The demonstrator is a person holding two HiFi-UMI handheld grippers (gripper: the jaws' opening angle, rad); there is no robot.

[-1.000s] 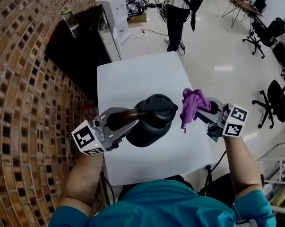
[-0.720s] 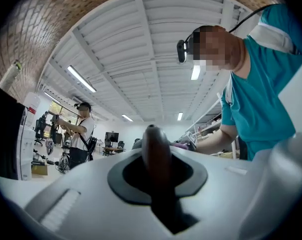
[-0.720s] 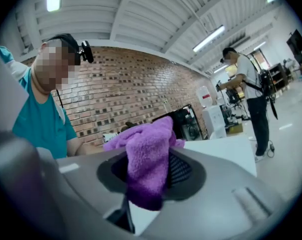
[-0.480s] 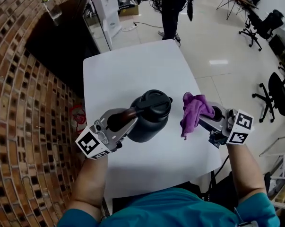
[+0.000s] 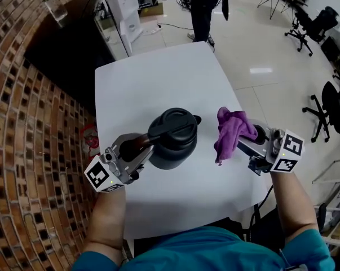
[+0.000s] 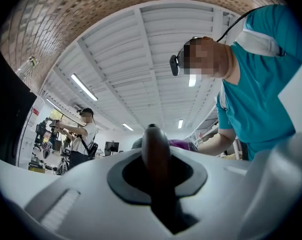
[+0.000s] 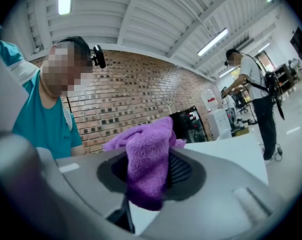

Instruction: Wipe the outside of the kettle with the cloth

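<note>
A black kettle (image 5: 171, 139) with a dark brown handle (image 5: 137, 144) stands on the white table (image 5: 158, 89), near its middle. My left gripper (image 5: 140, 147) is shut on that handle, which fills the gap between the jaws in the left gripper view as a brown bar (image 6: 156, 156). My right gripper (image 5: 244, 135) is shut on a purple cloth (image 5: 233, 131) just right of the kettle, a small gap apart. The cloth (image 7: 149, 166) bunches up and hangs down between the jaws in the right gripper view.
A brick wall (image 5: 23, 151) runs along the left of the table. A black cabinet (image 5: 68, 44) and a white unit (image 5: 120, 4) stand beyond the far edge. A person (image 5: 206, 4) stands on the floor past the table; office chairs (image 5: 327, 106) are at the right.
Both grippers have come down. The kettle has sunk with the left gripper and now rests on the table. The cloth stays beside it on the right.
</note>
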